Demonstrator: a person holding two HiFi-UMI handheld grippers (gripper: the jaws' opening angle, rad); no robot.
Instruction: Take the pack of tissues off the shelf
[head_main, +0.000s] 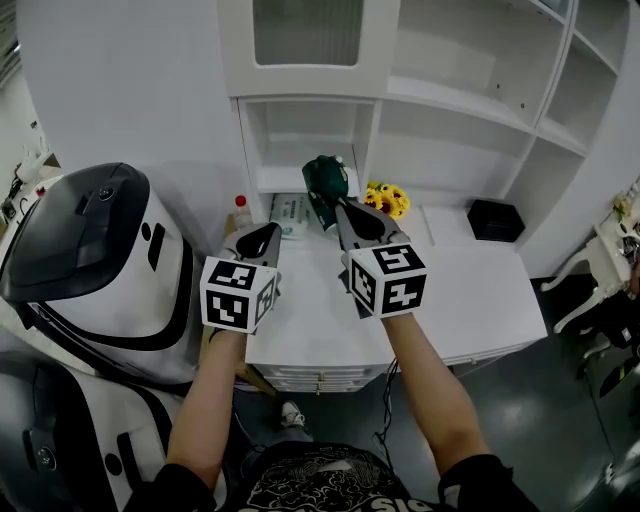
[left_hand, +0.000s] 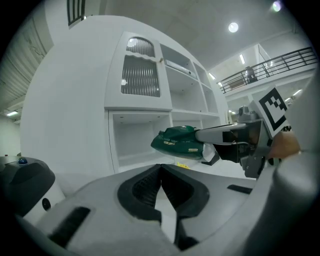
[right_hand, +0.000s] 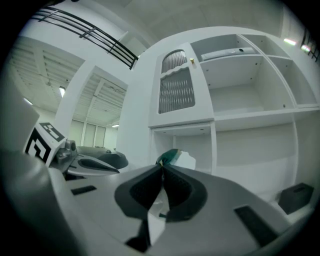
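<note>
Clamping the green pack of tissues (head_main: 324, 185) by its edge, the right gripper (head_main: 341, 210) holds it clear of the shelf (head_main: 300, 180), above the counter (head_main: 470, 290). The left gripper (head_main: 266, 234) is pinched closed, empty; job looks practically done.

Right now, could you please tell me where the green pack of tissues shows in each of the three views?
Head view: pack of tissues at upper centre, pinched at the right tool's tip.
Left gripper view: pack of tissues just right of centre, held by that tool.
Right gripper view: pack of tissues at centre, peeking past the shut jaws.
Shared landmark: the ribbed cabinet door.
</note>
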